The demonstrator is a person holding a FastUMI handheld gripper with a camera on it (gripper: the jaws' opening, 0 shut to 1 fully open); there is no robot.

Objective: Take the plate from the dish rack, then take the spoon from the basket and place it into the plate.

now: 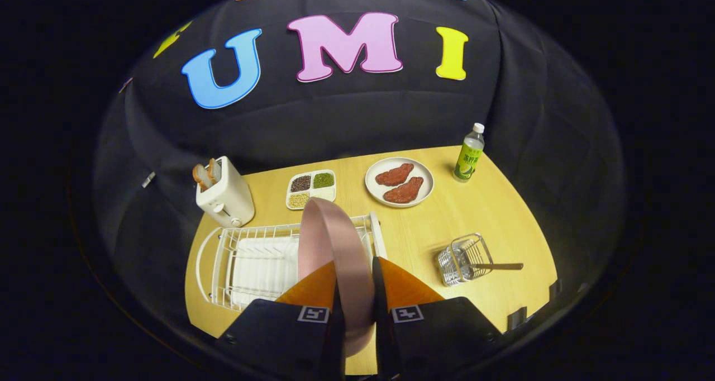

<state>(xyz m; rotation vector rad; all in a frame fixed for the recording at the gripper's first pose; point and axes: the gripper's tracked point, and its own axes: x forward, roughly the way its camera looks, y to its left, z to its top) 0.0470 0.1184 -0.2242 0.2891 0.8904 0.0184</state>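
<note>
A wooden surface [491, 224] carries many things. Far beyond the tongs [354, 289] stands a white toaster [226, 196] with bread slices in its slots. Near it lies a small tray [311, 189] with four kinds of beans and grains. Next to that sits a white plate with two pieces of meat [399, 181], and further right stands a green drink bottle [469, 153] with a white cap.

Just ahead of the tongs, a little to the left, is the white dish rack [251, 261]. Off to the right of the tongs is a wire basket [465, 258] lying tipped on its side. A dark spoon [497, 266] pokes out of it, with its handle resting on the surface.

The pink plate [335, 252] is between the two orange fingers [313, 286], standing on its edge. It rises up past the fingertips, in front of the rack's right end. Both fingers press on it, one on each face, so the tongs are clamped on the pink plate. The plate is round, smooth and pale pink. Nothing blocks the way between the tongs and the basket.
</note>
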